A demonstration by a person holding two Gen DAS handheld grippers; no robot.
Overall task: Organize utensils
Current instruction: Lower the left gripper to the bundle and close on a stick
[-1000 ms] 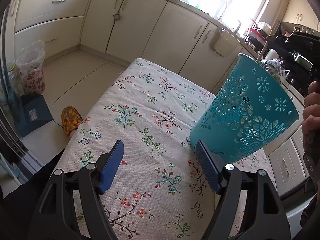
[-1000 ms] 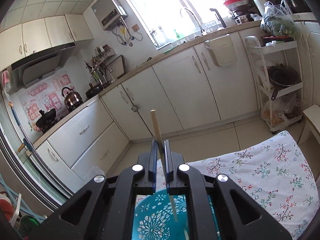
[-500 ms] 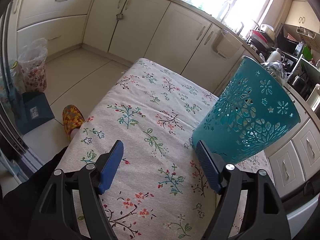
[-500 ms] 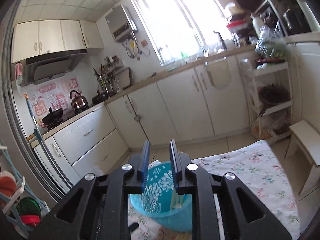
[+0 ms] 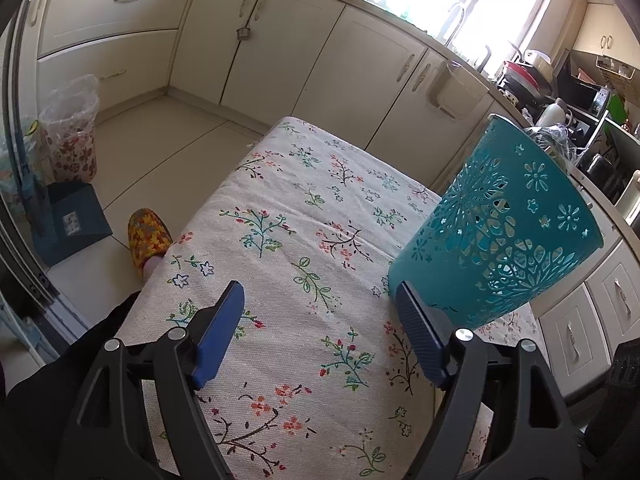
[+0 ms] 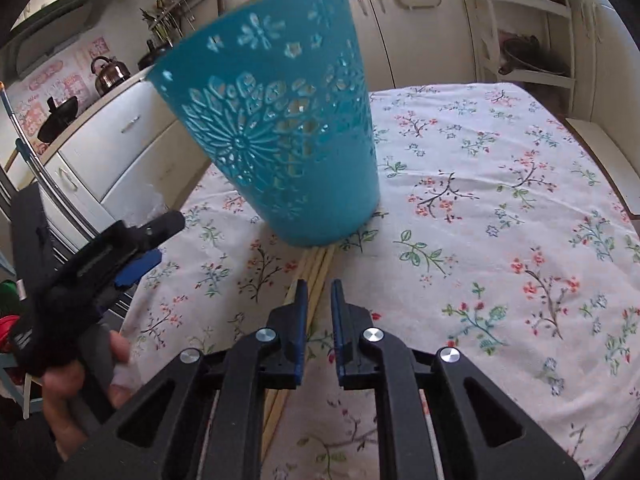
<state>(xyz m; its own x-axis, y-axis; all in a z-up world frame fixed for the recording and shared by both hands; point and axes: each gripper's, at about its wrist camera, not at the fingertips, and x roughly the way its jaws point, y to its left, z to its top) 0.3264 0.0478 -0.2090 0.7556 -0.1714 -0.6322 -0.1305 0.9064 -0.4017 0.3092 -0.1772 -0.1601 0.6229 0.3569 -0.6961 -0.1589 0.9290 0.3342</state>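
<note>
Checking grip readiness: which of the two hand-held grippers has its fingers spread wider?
The left hand-held gripper: its blue pads stand far apart beside the teal perforated plastic basket, while the right hand-held gripper shows a narrow gap.

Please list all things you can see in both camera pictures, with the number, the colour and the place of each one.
basket: one, teal with cut-out flowers, standing on the table near its edge
chopsticks: several, exact number unclear, pale wood, lying on the cloth in front of the basket, passing under the right gripper
tablecloth: one, off-white with a flower print, covering the table
slipper: one, yellow and orange, on the floor beside the table
kettle: one, dark metal, on the far counter
left gripper: black with blue fingers, open, empty, above the cloth beside the basket
right gripper: black with blue fingers, narrowly open, empty, above the chopsticks
</note>
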